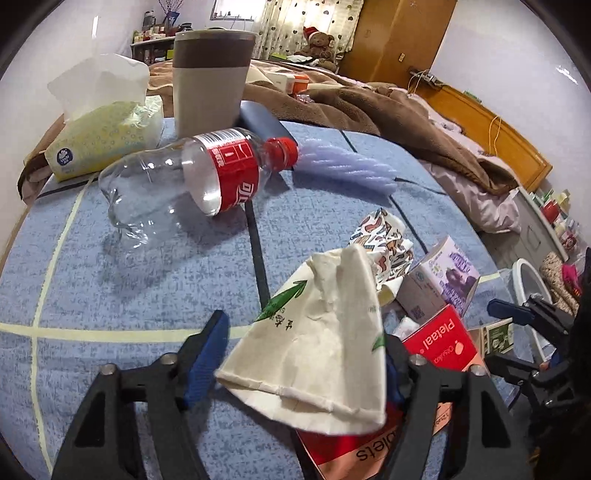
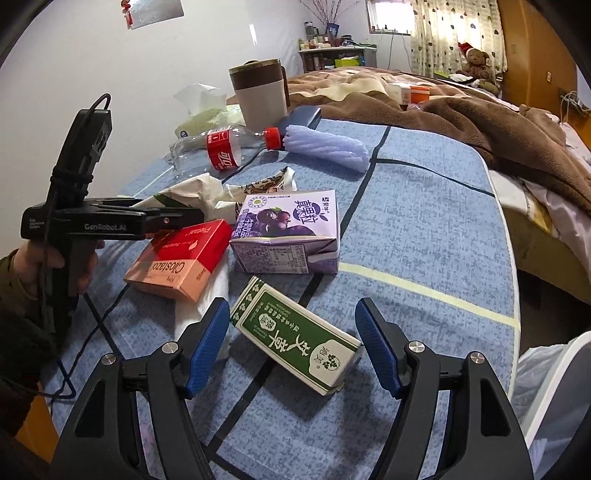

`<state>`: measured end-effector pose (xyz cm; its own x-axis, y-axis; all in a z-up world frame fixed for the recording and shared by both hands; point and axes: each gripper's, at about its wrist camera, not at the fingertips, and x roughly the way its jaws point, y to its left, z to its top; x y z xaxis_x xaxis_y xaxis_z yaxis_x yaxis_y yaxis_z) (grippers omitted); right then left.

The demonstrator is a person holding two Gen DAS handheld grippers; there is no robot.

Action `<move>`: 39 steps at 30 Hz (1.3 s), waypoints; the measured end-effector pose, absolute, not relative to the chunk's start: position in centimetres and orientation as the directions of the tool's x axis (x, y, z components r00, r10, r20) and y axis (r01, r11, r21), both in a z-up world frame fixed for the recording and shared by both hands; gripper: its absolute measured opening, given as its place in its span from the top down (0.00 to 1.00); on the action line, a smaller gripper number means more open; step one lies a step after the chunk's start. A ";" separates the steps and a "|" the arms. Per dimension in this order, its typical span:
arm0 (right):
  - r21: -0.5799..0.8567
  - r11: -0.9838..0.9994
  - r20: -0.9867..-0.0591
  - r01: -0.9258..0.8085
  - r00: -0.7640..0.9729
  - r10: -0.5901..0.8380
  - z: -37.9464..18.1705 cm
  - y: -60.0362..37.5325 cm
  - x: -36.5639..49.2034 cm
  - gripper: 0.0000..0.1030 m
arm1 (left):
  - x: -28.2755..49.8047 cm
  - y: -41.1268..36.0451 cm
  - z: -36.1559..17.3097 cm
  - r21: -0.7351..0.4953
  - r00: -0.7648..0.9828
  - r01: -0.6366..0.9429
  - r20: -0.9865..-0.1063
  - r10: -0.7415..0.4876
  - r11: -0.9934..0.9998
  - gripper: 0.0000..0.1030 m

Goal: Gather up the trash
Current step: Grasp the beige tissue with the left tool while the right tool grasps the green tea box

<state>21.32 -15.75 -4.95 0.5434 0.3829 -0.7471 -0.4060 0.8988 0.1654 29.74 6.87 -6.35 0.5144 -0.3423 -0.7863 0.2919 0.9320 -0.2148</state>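
Home bedroom, lived-in. Bed with blue checked sheet [image 2: 424, 206] and rumpled brown blanket [image 2: 480, 122]. Teddy bear [image 2: 478, 61] with red hat sits at far end of bed. Wooden wardrobe [image 1: 399, 37] against wall, wooden headboard [image 1: 495, 129] along bed side. Dotted curtains [image 2: 447, 33] at window. Shelf with small bottles and jars [image 2: 332, 51] in corner. Tissue pack [image 1: 103, 136] and mug [image 1: 212, 81] on bed.

Black left gripper [image 1: 301, 354] with ribbed blue pads [image 1: 207, 354], silver screws, apparently "GenRobot.AI" lettering, olive sleeve [image 2: 14, 280]
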 end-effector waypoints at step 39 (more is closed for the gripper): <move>0.122 0.940 -0.681 -0.320 0.662 0.313 -3.0 -17.3 17.1 0.64 | 22.6 5.8 -1.5 -0.104 0.671 0.249 -0.699 -0.249 0.963 0.54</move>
<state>17.14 -17.28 -2.97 0.6621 0.3133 -0.6808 -0.3197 0.9397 0.1215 22.63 5.80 -1.52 0.6706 -0.2492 -0.6988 0.2494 0.9628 -0.1040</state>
